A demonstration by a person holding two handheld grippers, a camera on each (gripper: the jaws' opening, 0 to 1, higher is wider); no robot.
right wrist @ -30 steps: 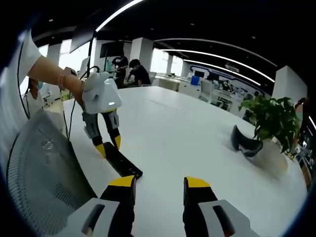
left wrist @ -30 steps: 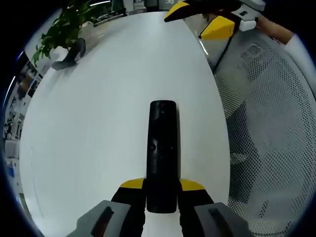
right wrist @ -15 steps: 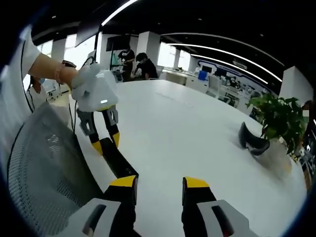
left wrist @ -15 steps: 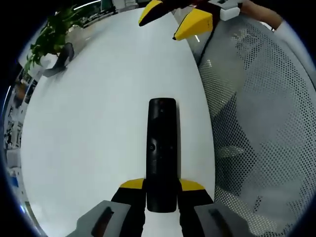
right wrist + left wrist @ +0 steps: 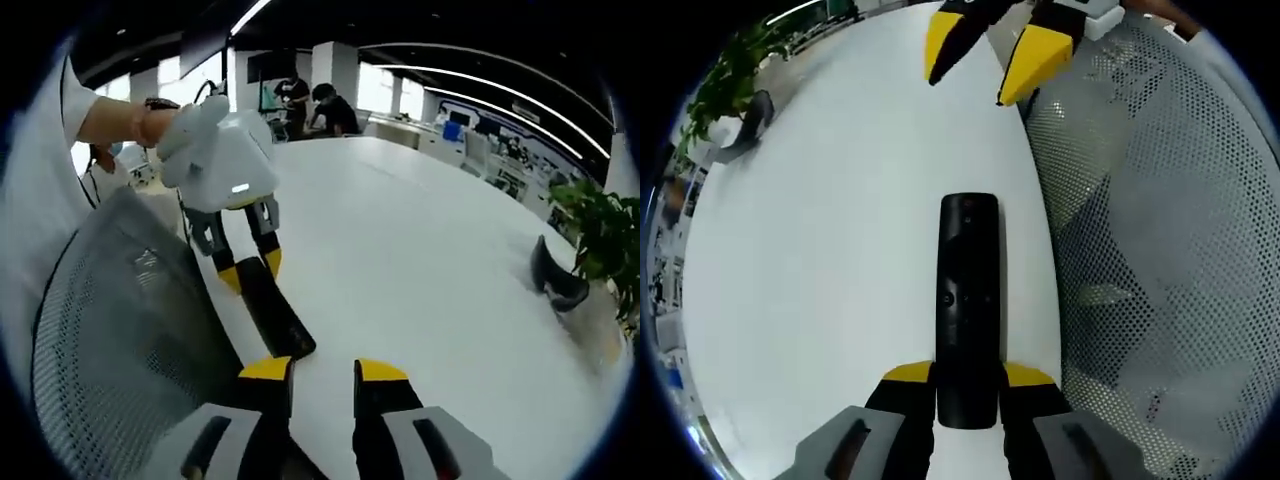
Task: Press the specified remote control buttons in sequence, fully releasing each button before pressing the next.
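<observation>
The long, slim matte-black plastic remote control (image 5: 968,300) lay along the smooth white bench's (image 5: 820,260) edge beside a grey perforated mesh chair back (image 5: 1160,250), its near end clamped by the yellow-tipped left gripper (image 5: 968,378). The right gripper (image 5: 322,370) hovered near its far end, jaws narrowly parted, holding nothing.

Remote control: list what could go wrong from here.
The left claw holds the remote control only by its near end, so a press from the right claw could tip or pivot it. The remote sits near the table edge, beside the mesh chair, and might slip off. Small buttons, easy to miss.
</observation>
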